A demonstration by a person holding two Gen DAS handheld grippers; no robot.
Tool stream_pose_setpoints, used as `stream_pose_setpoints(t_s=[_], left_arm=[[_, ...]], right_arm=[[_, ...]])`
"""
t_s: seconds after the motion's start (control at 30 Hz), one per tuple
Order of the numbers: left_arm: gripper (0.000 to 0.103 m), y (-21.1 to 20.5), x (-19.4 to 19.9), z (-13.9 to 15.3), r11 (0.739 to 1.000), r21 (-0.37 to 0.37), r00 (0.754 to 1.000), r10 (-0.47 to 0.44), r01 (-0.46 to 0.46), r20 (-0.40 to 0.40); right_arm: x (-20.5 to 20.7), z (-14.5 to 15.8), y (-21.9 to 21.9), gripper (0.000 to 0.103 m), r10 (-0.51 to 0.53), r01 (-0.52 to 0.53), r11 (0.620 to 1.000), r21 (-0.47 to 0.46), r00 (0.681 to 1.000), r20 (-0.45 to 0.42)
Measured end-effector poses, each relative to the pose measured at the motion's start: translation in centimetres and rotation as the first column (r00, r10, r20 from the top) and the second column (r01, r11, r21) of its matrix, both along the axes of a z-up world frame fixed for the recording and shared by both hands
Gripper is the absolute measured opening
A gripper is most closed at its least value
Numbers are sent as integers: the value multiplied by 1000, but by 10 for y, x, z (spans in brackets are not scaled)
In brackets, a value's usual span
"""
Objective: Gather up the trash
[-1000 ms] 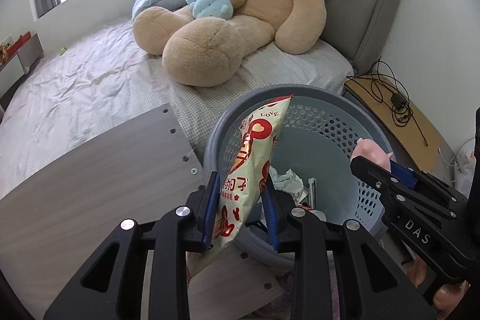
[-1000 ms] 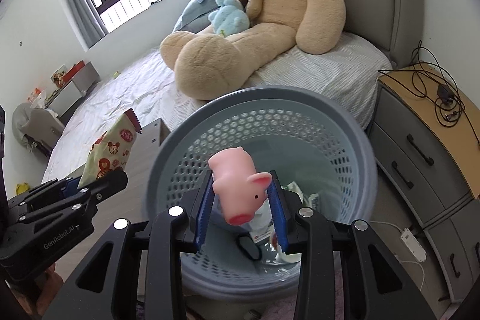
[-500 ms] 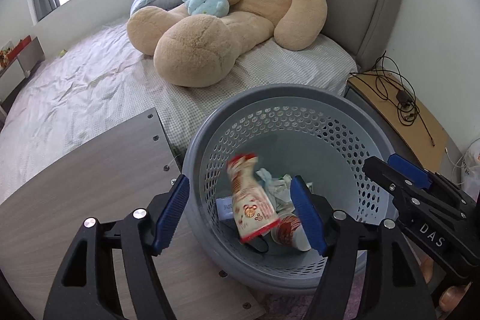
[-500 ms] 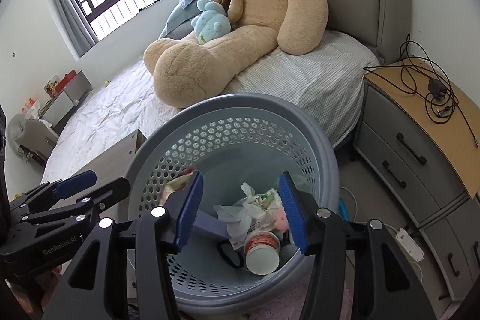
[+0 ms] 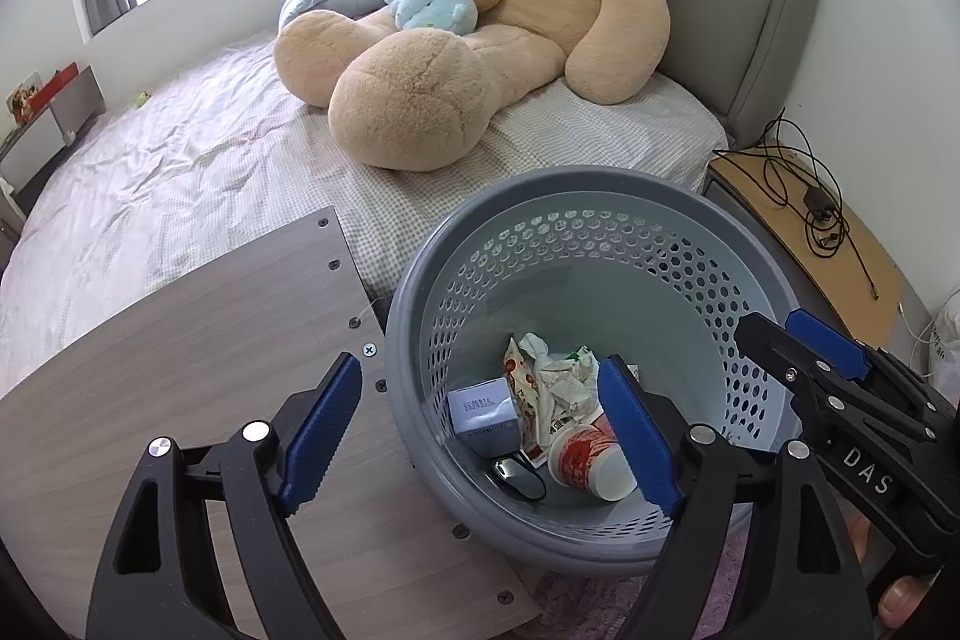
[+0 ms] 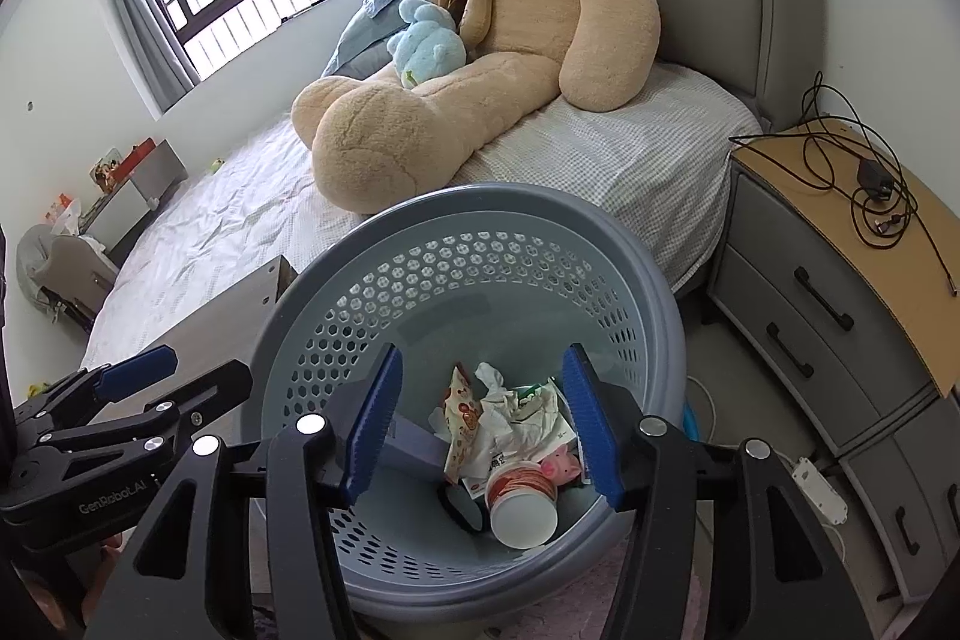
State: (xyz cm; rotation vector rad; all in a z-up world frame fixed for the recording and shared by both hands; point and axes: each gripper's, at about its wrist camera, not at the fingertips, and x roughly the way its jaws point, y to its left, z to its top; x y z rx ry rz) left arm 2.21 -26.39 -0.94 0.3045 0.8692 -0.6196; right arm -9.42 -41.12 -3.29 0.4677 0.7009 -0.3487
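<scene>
Left wrist view: left gripper (image 5: 480,430) spread wide, holding nothing, above the basket (image 5: 540,196).
Right gripper (image 6: 480,418): released too, over the same basket.
Trash: snack packet (image 6: 462,415), paper cup (image 6: 519,499), pink pig toy (image 6: 561,463) lying at the basket's bottom.

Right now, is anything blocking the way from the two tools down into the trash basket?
No. Both the left tool and the right tool hang open over the gray basket, whose wide mouth has no lid. The snack wrapper and pink pig toy already lie at the bottom among the other trash.
</scene>
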Motion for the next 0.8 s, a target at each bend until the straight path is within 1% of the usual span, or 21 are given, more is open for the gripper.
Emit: stream_pose_setpoints(t_s=[0.07, 0.2, 0.3, 0.4, 0.5, 0.63, 0.8], left_arm=[[84, 0, 0, 1, 1000, -5, 1000, 0, 0, 0], [85, 2, -3, 2, 1000, -7, 1000, 4, -4, 8], [91, 3, -4, 3, 1000, -10, 1000, 10, -10, 13], [92, 5, -4, 5, 1000, -10, 1000, 20, -20, 21], [95, 6, -4, 6, 1000, -10, 999, 27, -27, 26], [96, 8, -3, 6, 999, -6, 999, 32, -32, 24], [96, 10, -4, 9, 999, -3, 998, 45, -45, 40]], right_arm=[[-2, 1, 1, 57, -4, 4, 1000, -2, 1000, 4], [-4, 3, 0, 60, -11, 11, 1000, -4, 1000, 8], [-5, 4, 1, 62, -11, 11, 1000, -10, 1000, 11], [-5, 6, 3, 63, -9, 9, 1000, -15, 1000, 14], [-5, 7, 5, 65, -8, 9, 1000, -25, 1000, 15], [-6, 10, 6, 68, -11, 12, 999, -33, 1000, 19], [-7, 11, 5, 69, -12, 13, 999, -34, 1000, 21]])
